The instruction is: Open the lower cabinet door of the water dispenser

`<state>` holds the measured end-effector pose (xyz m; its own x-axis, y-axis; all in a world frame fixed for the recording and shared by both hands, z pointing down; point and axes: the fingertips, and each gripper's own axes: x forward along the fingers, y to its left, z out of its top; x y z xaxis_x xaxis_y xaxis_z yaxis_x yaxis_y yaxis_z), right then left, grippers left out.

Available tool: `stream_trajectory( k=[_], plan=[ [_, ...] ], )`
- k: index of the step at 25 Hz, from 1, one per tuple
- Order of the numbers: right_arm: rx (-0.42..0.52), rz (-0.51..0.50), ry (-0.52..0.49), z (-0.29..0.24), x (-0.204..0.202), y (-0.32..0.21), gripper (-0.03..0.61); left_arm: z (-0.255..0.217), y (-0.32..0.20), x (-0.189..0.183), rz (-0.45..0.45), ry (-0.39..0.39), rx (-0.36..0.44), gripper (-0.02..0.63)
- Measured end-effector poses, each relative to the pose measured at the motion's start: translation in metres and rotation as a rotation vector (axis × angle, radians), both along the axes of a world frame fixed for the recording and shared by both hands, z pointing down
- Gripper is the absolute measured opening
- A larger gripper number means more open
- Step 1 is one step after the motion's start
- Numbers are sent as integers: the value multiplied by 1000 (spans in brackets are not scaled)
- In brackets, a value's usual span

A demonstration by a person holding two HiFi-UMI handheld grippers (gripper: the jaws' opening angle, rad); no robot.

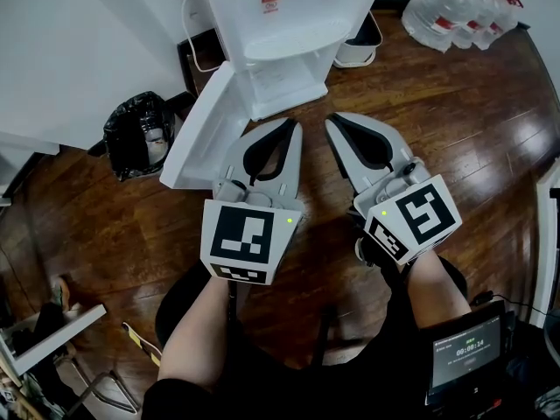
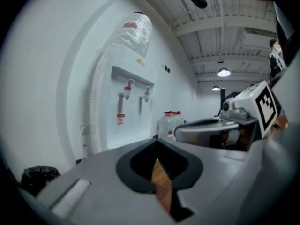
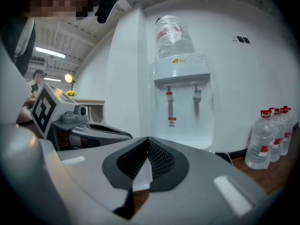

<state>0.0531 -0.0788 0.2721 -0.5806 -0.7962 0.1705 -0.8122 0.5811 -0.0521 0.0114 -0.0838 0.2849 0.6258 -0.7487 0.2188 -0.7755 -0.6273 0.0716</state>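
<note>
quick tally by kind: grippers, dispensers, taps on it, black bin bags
grippers: 2 (left gripper, right gripper)
dispenser: 1
taps: 2
bin bag: 1
total: 6

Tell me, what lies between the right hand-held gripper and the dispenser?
Only bare floor separates the right hand-held gripper from the dispenser, as the head view shows.

Wood floor (image 1: 472,129), water dispenser (image 1: 280,24), water bottles (image 1: 455,7)
</note>
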Motion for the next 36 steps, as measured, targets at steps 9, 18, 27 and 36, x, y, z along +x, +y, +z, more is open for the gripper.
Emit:
stream_trajectory(
  k=[9, 18, 27, 36],
  plan=[
    [27, -4, 4, -2, 0, 2, 5, 3, 1, 0, 1, 11, -8, 20],
    [26, 8, -8, -2, 1, 1, 5, 4, 1, -2, -1, 3, -8, 20],
    [27, 12, -4, -3, 2, 0, 5, 5, 1, -2, 0, -1, -12, 20],
    [28, 15, -4, -3, 3, 0, 5, 5, 1, -1, 3, -3, -9, 20]
  ],
)
